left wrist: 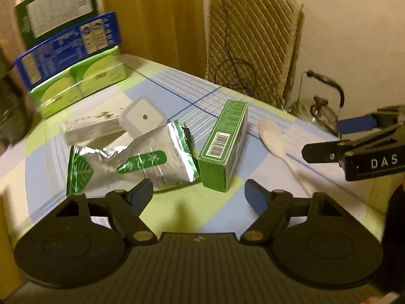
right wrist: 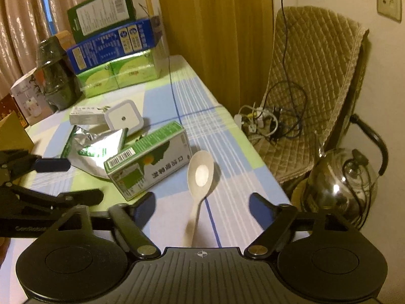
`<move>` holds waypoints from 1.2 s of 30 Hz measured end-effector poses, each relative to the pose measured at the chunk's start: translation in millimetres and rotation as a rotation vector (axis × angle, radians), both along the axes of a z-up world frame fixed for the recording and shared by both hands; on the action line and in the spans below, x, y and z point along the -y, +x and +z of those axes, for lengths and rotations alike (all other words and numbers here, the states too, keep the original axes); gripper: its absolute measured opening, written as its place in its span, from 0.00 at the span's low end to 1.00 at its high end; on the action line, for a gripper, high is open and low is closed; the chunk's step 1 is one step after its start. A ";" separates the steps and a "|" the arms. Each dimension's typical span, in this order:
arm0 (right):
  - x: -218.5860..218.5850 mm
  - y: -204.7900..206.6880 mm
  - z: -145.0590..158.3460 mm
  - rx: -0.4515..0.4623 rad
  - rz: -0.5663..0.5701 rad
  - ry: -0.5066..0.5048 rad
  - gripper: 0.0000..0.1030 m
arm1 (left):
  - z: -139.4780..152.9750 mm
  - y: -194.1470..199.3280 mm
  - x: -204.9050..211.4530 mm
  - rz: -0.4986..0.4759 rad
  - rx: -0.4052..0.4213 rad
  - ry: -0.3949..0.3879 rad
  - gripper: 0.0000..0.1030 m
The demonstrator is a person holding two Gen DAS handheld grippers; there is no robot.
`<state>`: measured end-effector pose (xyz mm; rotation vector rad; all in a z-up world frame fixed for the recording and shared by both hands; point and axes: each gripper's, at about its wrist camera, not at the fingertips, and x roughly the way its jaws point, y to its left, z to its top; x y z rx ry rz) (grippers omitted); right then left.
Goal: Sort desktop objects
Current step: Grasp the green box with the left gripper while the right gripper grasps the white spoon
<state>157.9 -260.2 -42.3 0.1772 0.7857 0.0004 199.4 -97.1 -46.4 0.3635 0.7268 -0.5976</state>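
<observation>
On the bench [right wrist: 222,136], covered in a checked cloth of pale blue, green and white, lie five loose things: one green carton [right wrist: 149,159], one silver-and-green foil pouch [left wrist: 134,162], one white square plug-in light [right wrist: 124,119], one flat white carton [left wrist: 88,126] and one pale spoon [right wrist: 200,174]. At the far end three boxes are stacked: a green one [right wrist: 101,10] on a blue one [right wrist: 111,43] on a wrapped yellow-green pack [right wrist: 119,76], with a dark bottle [right wrist: 54,73] beside them. Beyond the bench edge stand a padded chair [right wrist: 311,81] holding a tangle of cables, and one shiny metal kettle [right wrist: 339,179]; curtains and a wall with sockets close the room.

The green carton lies on its side near the middle, touching the pouch, its long axis running away from the left camera with the barcode end nearer. The spoon lies just beside it, bowl away from the right camera, handle running back toward it.

The left hand-held gripper [left wrist: 200,193] has its jaws spread with nothing between them, just short of the pouch and green carton. The right hand-held gripper [right wrist: 202,205] is also spread, its fingers either side of the spoon's handle without touching it
</observation>
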 end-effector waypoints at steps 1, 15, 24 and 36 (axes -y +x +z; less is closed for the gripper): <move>0.3 2.2 -2.3 -0.005 0.001 -0.002 0.69 | -1.9 3.9 2.4 -0.011 0.001 0.003 0.70; 2.7 23.4 -24.2 -0.055 0.010 -0.004 0.60 | -23.9 26.7 28.8 -0.090 -0.042 -0.028 0.28; -6.3 40.7 -33.5 -0.049 0.037 -0.028 0.54 | -18.0 -16.7 -4.7 0.112 -0.105 -0.072 0.24; -17.6 56.1 -39.1 -0.006 0.076 -0.088 0.27 | -15.1 -57.9 -44.9 0.274 -0.122 -0.134 0.26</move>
